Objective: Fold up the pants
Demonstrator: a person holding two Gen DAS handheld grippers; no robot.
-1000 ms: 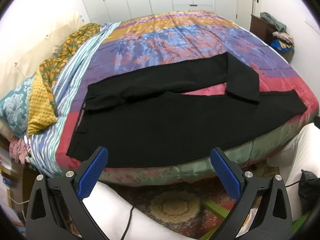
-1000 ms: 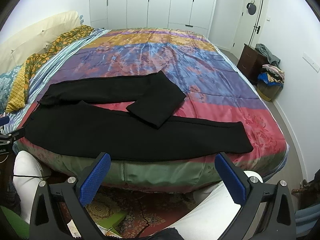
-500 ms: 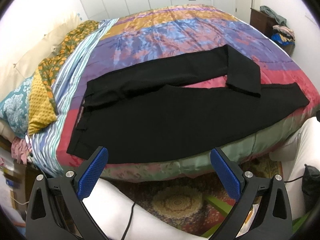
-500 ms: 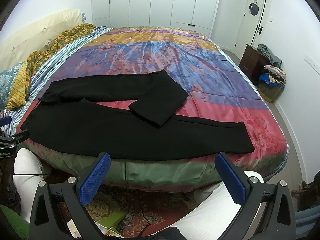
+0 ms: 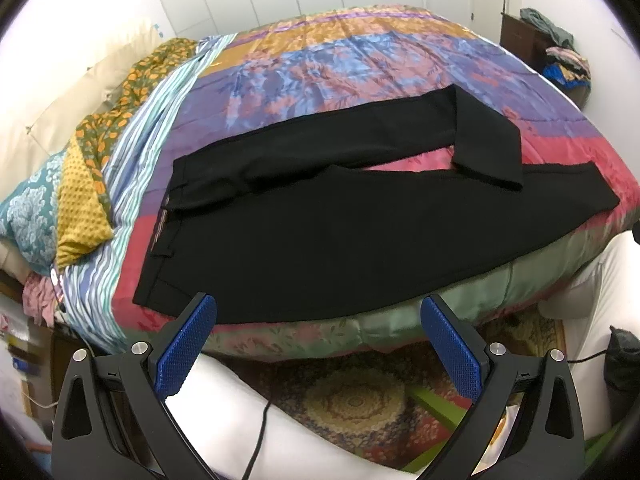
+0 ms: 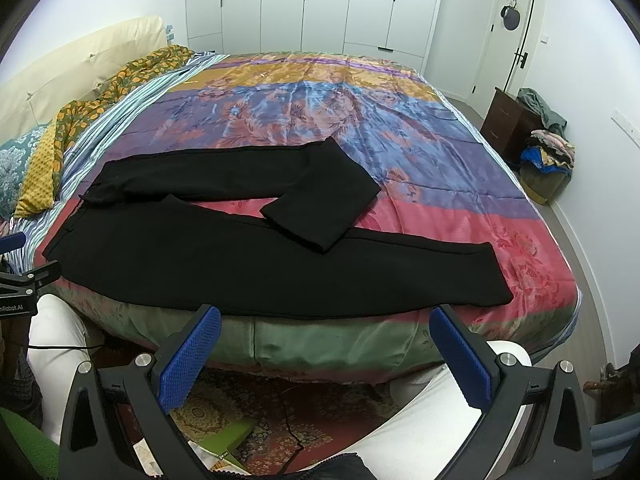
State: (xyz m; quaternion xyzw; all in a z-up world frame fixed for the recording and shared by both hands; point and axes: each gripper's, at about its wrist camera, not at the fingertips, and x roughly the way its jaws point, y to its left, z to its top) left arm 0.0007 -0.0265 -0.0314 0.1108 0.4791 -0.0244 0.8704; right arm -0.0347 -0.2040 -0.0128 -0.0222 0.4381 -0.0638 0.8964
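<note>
Black pants [image 5: 320, 232] lie across the near edge of the bed, waistband at the left, legs running right. The far leg's end is folded back over the near leg [image 5: 488, 152]. The pants also show in the right wrist view [image 6: 240, 256], with the folded cuff [image 6: 320, 208] in the middle. My left gripper [image 5: 320, 320] is open and empty, held just short of the bed's front edge below the pants' near hem. My right gripper [image 6: 326, 330] is open and empty, also in front of the bed edge.
The bed has a colourful quilt [image 5: 360, 60], with pillows [image 5: 80, 184] at the left. A patterned rug [image 5: 352, 400] lies below. A dark dresser with clothes [image 6: 536, 128] stands at the right wall. Part of the left gripper [image 6: 20, 280] shows at the left edge.
Both grippers have moved slightly closer to the bed and a little forward. The pants have not moved. Both grippers stay open.
</note>
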